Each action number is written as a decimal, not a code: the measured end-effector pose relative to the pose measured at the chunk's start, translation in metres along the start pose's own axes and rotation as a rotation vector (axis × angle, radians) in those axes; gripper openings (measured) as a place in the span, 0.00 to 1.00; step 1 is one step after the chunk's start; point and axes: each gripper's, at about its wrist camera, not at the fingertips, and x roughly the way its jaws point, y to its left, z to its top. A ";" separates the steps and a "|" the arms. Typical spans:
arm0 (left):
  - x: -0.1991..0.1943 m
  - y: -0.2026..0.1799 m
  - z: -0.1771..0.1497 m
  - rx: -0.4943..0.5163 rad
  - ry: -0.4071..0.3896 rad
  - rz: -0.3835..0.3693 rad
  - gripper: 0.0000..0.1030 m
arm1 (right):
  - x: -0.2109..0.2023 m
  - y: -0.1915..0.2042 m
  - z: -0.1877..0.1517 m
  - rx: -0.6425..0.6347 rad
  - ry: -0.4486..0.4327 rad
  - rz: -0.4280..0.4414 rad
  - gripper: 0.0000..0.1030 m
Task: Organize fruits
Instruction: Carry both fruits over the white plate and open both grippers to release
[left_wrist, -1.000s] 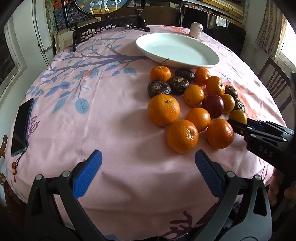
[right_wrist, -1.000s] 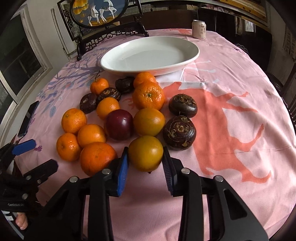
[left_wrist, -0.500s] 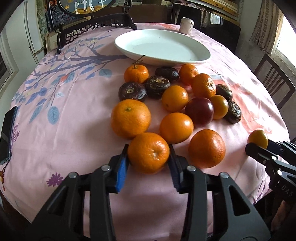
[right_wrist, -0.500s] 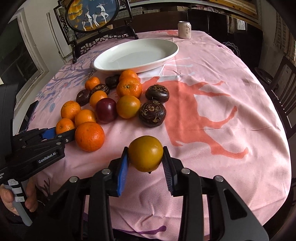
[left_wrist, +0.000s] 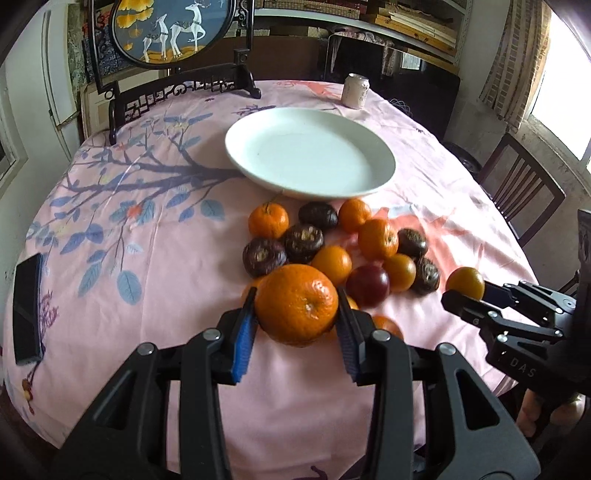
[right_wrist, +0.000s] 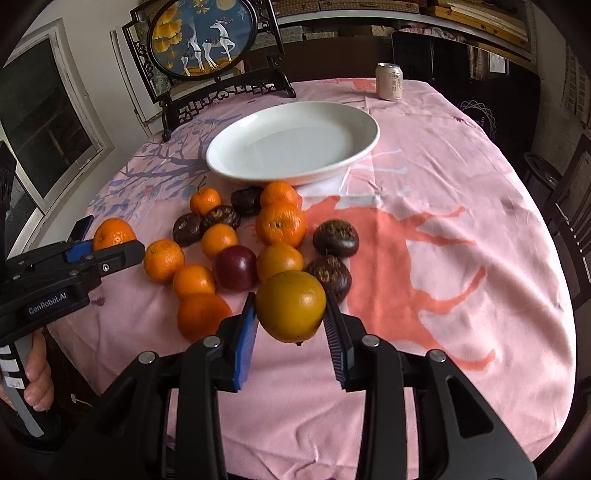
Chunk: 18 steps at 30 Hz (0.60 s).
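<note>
Pink tablecloth is carrying an empty white plate toward far edge; fruit pile is sitting just before it, mid-surface. Both picks are now lifted clear vs. 1 s ago, so plate transfer looks next. Left gripper is clamping an orange, jaws approx. fruit-wide. Right gripper is clamping a yellow-brown fruit likewise.
</note>
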 end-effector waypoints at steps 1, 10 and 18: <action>0.004 0.004 0.019 -0.008 0.004 -0.006 0.39 | 0.003 0.000 0.012 -0.010 0.000 0.010 0.35; 0.133 0.023 0.195 -0.088 0.102 0.029 0.39 | 0.103 -0.022 0.180 -0.058 0.053 0.029 0.35; 0.218 0.029 0.238 -0.149 0.206 -0.001 0.40 | 0.188 -0.044 0.234 -0.074 0.147 0.020 0.35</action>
